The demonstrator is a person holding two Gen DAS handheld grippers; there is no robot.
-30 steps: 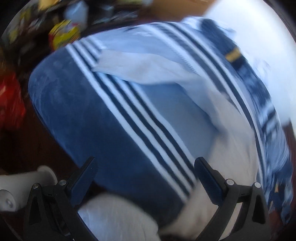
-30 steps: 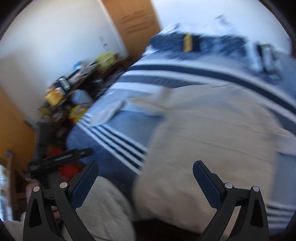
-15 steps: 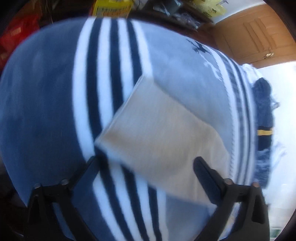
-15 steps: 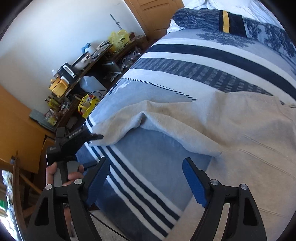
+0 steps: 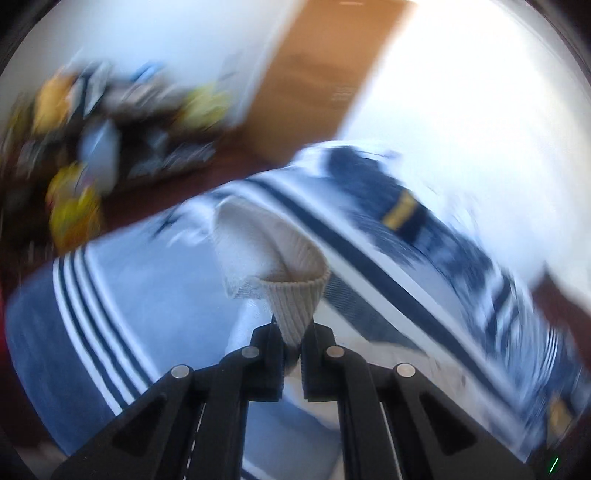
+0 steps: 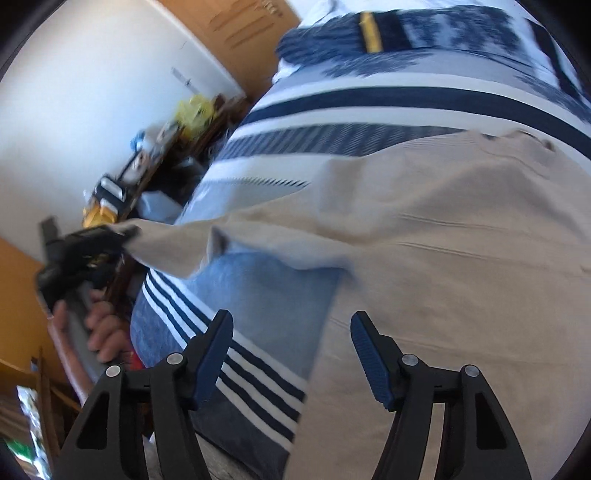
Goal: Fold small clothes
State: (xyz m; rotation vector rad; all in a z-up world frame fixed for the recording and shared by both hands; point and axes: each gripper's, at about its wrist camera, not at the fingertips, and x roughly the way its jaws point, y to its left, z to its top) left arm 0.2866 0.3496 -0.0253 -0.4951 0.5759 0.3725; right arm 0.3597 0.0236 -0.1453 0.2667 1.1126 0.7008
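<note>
A beige sweater (image 6: 443,251) lies spread on the blue striped bedspread (image 6: 258,295). My left gripper (image 5: 291,332) is shut on the ribbed cuff (image 5: 295,299) of the sweater's sleeve and holds it lifted above the bed. In the right wrist view the left gripper (image 6: 92,240) holds the sleeve end (image 6: 166,243) stretched out to the left. My right gripper (image 6: 291,332) is open and empty, low over the sweater's lower left edge.
A cluttered shelf (image 6: 147,177) with yellow bags stands left of the bed. A wooden door (image 6: 236,33) is behind it. A folded dark blue blanket (image 6: 369,33) lies at the far end of the bed.
My left gripper has closed on the sleeve cuff and lifted it off the bed. My right gripper has narrowed a little and moved closer to the sweater's edge.
</note>
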